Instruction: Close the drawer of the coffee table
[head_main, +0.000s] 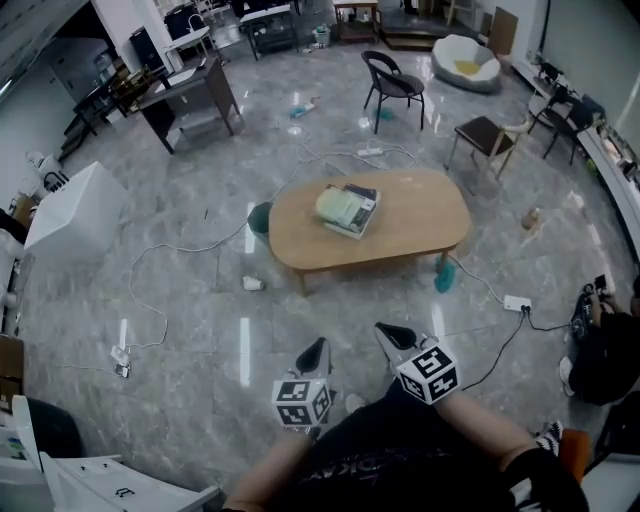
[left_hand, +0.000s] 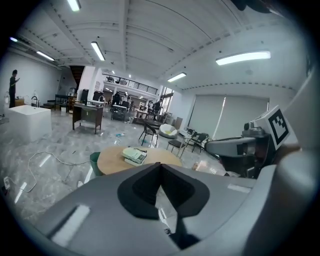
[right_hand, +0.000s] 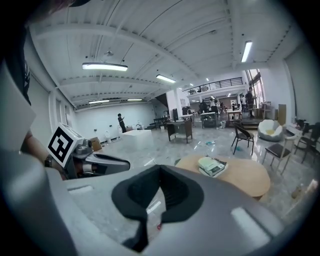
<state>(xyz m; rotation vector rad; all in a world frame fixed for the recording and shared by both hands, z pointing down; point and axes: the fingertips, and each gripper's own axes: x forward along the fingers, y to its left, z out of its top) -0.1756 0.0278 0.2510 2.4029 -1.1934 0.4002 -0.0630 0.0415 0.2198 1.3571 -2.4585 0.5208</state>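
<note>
The oval wooden coffee table (head_main: 420, 215) stands on the grey floor some way ahead of me, with a stack of books (head_main: 347, 209) on its top. No drawer shows on the side facing me. My left gripper (head_main: 318, 348) and right gripper (head_main: 392, 333) are held up side by side close to my body, well short of the table, both shut and empty. In the left gripper view the table (left_hand: 112, 159) and books (left_hand: 135, 156) lie beyond the shut jaws (left_hand: 160, 165). The right gripper view shows the table (right_hand: 245, 177) past its shut jaws (right_hand: 160, 167).
Cables and a power strip (head_main: 517, 302) lie on the floor around the table. A green bin (head_main: 260, 217) stands at the table's left end and a teal object (head_main: 445, 275) by its right leg. Chairs (head_main: 392, 86) stand behind, a white box (head_main: 75, 210) at left, a seated person (head_main: 605, 340) at right.
</note>
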